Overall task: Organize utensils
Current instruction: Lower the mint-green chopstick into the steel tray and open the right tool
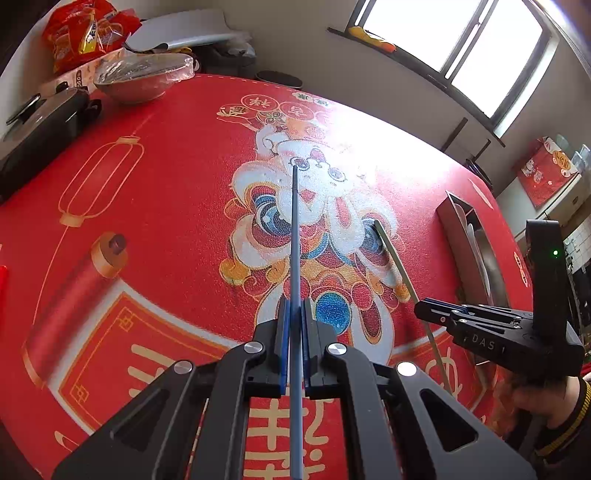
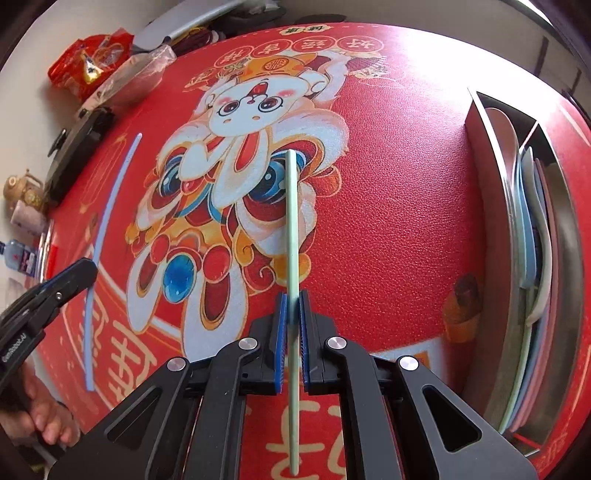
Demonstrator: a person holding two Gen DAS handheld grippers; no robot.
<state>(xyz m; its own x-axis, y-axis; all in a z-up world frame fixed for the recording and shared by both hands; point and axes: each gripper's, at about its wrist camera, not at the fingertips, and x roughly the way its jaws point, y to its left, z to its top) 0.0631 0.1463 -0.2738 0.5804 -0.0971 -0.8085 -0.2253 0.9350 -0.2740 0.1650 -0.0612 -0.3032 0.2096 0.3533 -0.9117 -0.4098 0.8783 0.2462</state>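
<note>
Far to my left, at the edge of the surface [image 1: 177,192], I see a red snack bag [image 1: 86,33], a bowl covered in clear wrap [image 1: 142,75] and a black pot with a lid [image 1: 40,122]. The surface has a red cloth on it with a big cartoon rabbit [image 2: 243,110] printed in the middle.

My left gripper [image 1: 294,314] is squeezed shut on a blue chopstick [image 1: 295,236]. The stick sits right between the two blue pads. It points away from me, over the rabbit picture. From the right wrist view, the same blue chopstick [image 2: 107,229] looks long and bent, but that is only the lens.

Next comes my right gripper [image 2: 293,310]. It is closed tight on a pale green chopstick [image 2: 292,221]. The blue pads press on both sides of the stick. Its far end is on the rabbit's red and blue clothes. From the left wrist view, I can see my right gripper [image 1: 423,308] from the side with the green stick running under its tip, and a hand [image 1: 543,398] in a dark sleeve holding it.

On the far right stands a metal utensil box [image 2: 491,258] with walls inside. Flat pink, blue and white pieces lie in it. I cannot tell just what they are.
</note>
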